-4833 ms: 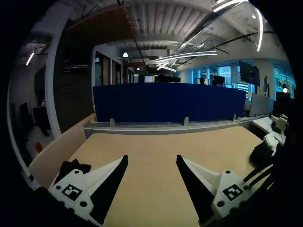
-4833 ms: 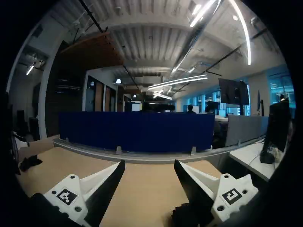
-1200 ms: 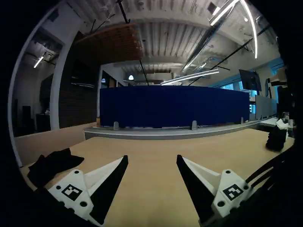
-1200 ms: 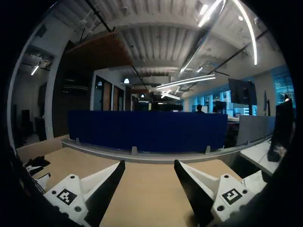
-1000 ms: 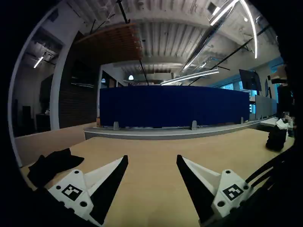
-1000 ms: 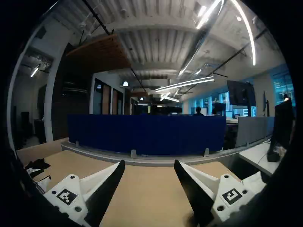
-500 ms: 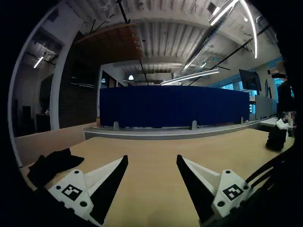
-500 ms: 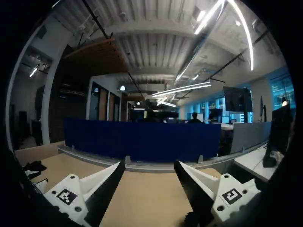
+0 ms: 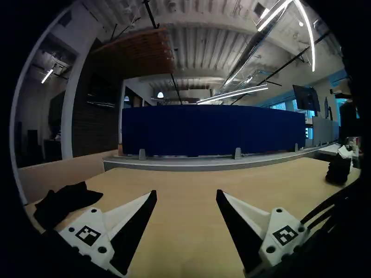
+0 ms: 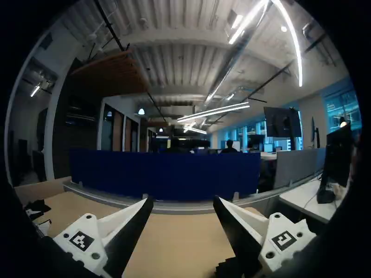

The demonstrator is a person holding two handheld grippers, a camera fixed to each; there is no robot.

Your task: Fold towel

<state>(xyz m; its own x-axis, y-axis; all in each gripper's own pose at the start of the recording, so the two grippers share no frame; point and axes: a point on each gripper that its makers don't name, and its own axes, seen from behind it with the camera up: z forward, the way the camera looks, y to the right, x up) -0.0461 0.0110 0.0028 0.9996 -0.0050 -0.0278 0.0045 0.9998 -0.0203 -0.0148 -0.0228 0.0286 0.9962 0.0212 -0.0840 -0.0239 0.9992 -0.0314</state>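
Observation:
A crumpled black towel (image 9: 65,200) lies on the light wooden table (image 9: 185,185) at the left, just beyond my left gripper's left finger. My left gripper (image 9: 185,206) hovers low over the table, open, with only bare wood between its fingers. My right gripper (image 10: 183,211) is also open and points level across the table toward the blue divider. A dark ridged piece of fabric (image 10: 230,268) peeks up at the bottom edge by its right finger, not gripped. The black towel (image 10: 33,206) appears small at the far left of the right gripper view.
A blue partition (image 9: 208,129) on a grey rail closes the table's far edge. A dark bundle with something white on top (image 9: 338,167) sits at the table's right end. Neighbouring desks with monitors (image 10: 336,160) stand to the right.
Since 4.8 s ago my left gripper has dropped lower and nearer the black towel, then stayed still. My right gripper has tilted upward and shifted; dark fabric has reappeared at its bottom edge.

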